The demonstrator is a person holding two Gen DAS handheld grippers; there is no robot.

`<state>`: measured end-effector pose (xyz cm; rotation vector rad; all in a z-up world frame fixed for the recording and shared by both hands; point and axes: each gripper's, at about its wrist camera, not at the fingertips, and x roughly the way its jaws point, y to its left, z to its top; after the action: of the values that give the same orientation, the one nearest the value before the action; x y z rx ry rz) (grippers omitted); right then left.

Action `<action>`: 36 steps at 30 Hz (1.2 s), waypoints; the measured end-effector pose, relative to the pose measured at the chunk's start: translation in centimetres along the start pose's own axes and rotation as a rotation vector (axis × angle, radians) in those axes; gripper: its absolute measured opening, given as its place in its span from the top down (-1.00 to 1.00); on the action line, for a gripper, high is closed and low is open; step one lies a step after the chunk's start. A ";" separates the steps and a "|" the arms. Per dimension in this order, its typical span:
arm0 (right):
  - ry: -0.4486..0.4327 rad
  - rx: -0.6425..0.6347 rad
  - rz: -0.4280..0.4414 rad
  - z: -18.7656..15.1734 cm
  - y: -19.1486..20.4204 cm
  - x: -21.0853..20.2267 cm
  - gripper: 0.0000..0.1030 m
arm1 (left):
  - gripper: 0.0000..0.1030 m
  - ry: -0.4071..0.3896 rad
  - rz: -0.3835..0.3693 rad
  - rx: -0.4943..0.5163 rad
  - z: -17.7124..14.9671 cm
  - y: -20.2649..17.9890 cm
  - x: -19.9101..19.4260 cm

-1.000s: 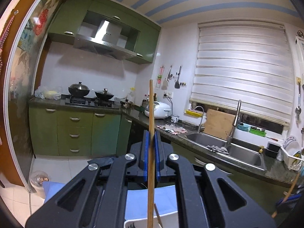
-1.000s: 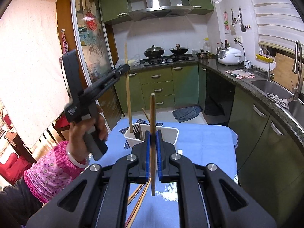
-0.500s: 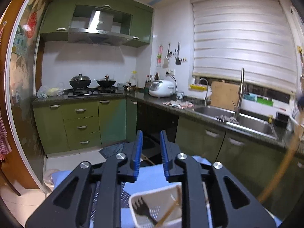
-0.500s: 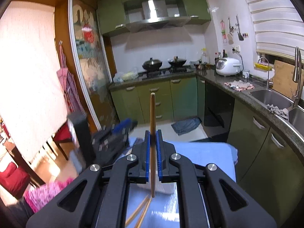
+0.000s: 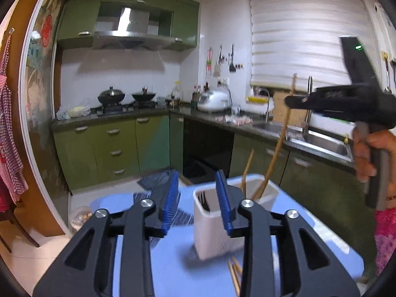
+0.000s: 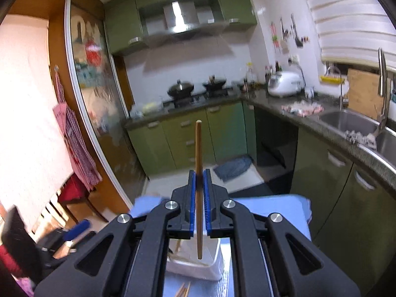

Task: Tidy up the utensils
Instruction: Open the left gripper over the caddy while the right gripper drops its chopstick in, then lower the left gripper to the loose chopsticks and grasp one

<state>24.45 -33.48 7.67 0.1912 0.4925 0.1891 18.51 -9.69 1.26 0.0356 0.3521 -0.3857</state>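
Since the earlier frame, the left tongs [image 5: 196, 196] have let their chopstick go into the white holder [image 5: 212, 232] and their jaws have just been opening, nothing between them. On the blue worktop [image 5: 178, 267] the holder stands just ahead of them. The right tongs [image 6: 198, 199] are clamped on an upright chopstick [image 6: 198, 148], its lower tip just above the holder, so the right hand is nearer the drop. Loose chopsticks [image 5: 234, 273] lie below.

Wooden chopstick [image 6: 198, 188], white plastic holder [image 5: 215, 225], glossy green cabinets [image 5: 111, 148], steel sink [image 5: 319, 143]
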 end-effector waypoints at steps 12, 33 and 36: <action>0.077 -0.053 -0.022 -5.4 0.5 1.5 0.83 | -0.07 0.308 -0.043 0.018 -5.7 -1.7 0.1; 0.295 0.070 -0.031 -21.7 -6.6 -2.0 0.66 | 0.32 0.857 -0.078 -0.027 -13.8 -4.5 10.2; 0.297 0.077 -0.025 -22.1 -6.7 -1.9 0.56 | 0.35 0.879 -0.077 -0.029 -14.1 -4.5 10.5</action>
<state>12.99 -37.38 -12.11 0.2336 0.7978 0.1749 21.25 -16.27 -15.45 0.1661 1.2297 -0.4267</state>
